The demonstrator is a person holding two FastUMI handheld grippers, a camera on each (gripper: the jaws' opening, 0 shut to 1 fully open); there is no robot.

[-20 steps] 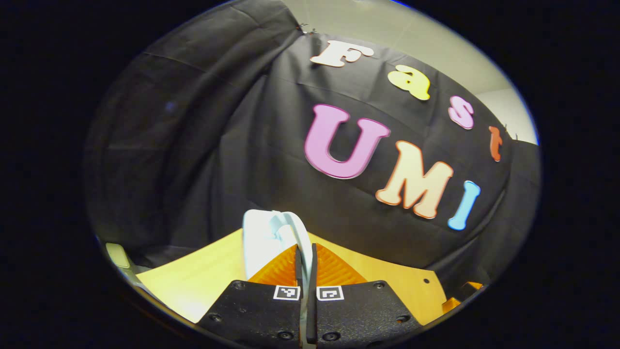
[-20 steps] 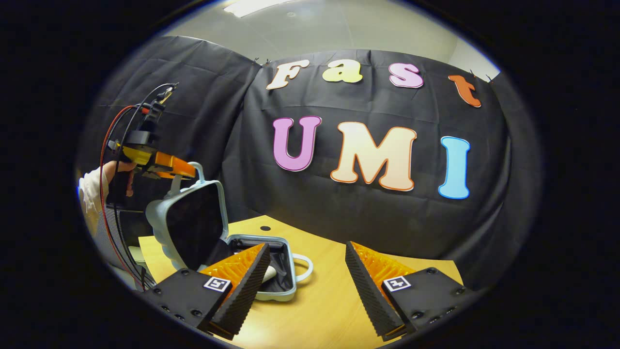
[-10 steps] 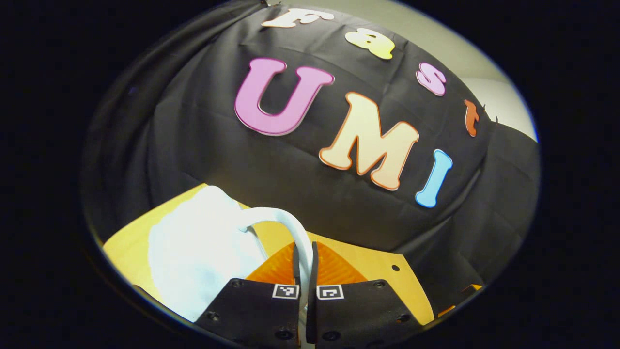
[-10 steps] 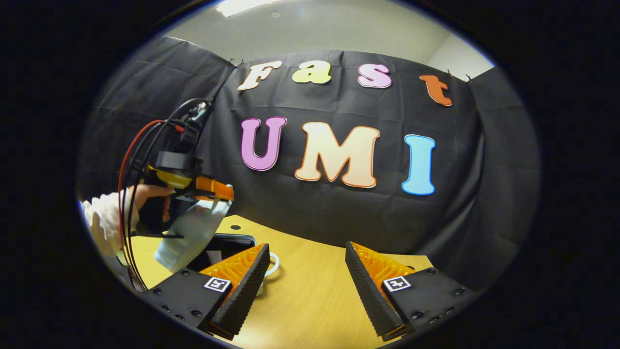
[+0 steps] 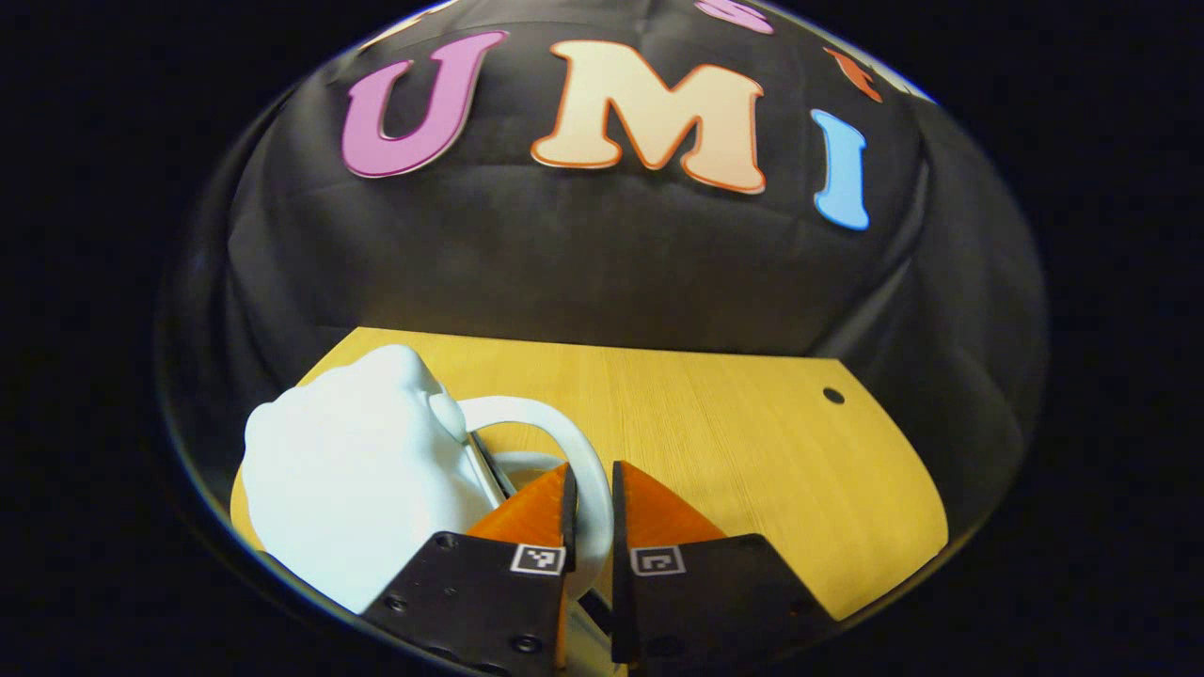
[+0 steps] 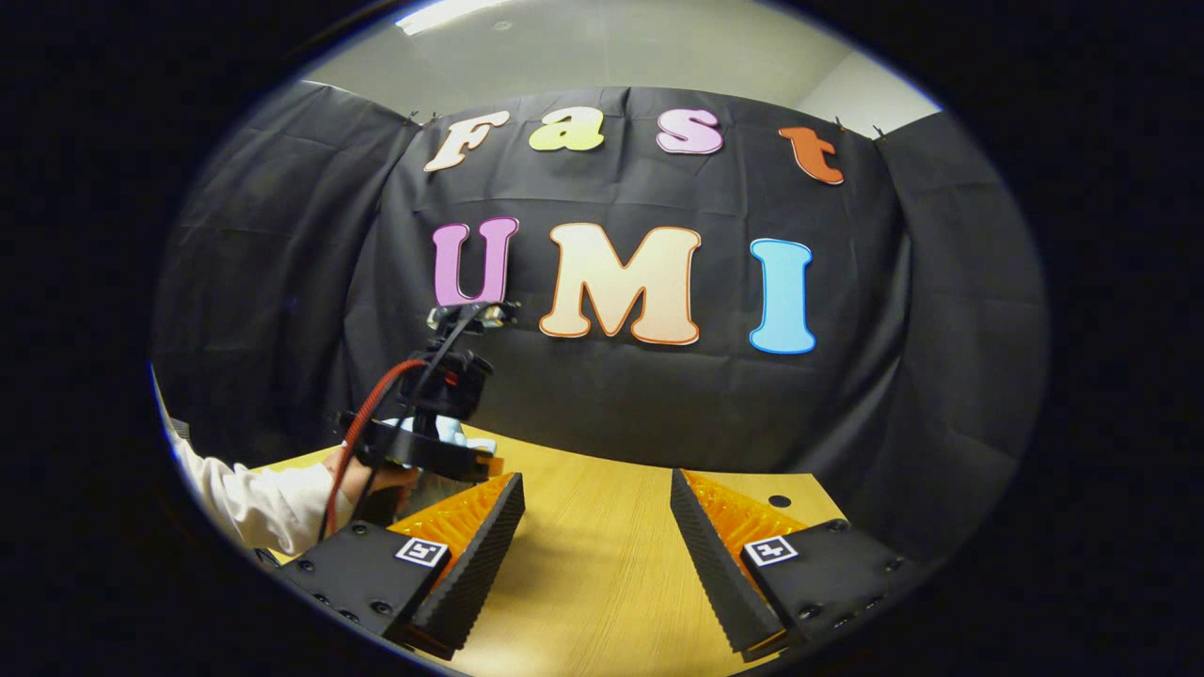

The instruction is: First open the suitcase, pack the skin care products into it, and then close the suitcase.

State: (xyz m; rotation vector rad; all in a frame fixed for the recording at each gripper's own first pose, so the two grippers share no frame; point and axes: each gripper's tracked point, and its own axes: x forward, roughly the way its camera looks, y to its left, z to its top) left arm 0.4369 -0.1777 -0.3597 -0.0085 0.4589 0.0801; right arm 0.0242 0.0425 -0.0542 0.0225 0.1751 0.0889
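Left gripper view, fingers: the left gripper [image 5: 591, 494] has its fingers nearly pressed together, pinching the pale handle [image 5: 564, 442] of the suitcase [image 5: 362, 475] between them.
Just beyond the fingers: the handle arches up and to the left into the pale shell, which lies low on the worktop [image 5: 715, 423], left of the fingers.
Change: a second ago the lid stood raised with the dark inside showing; now the shell is down, and a second loop peeks under the gripped handle, so the two halves look brought together.
Meaning: I judge the closing step almost done; whether the edge is fully seated cannot be told.
Axis: the suitcase's long axis runs from the fingers away to the left, handle end towards the fingers.
Right gripper view, fingers: the right gripper [image 6: 597, 545] is spread wide and empty over bare worktop.
Farther out: left of these fingers, a white sleeve [image 6: 259, 498] and the left gripper with red cable.
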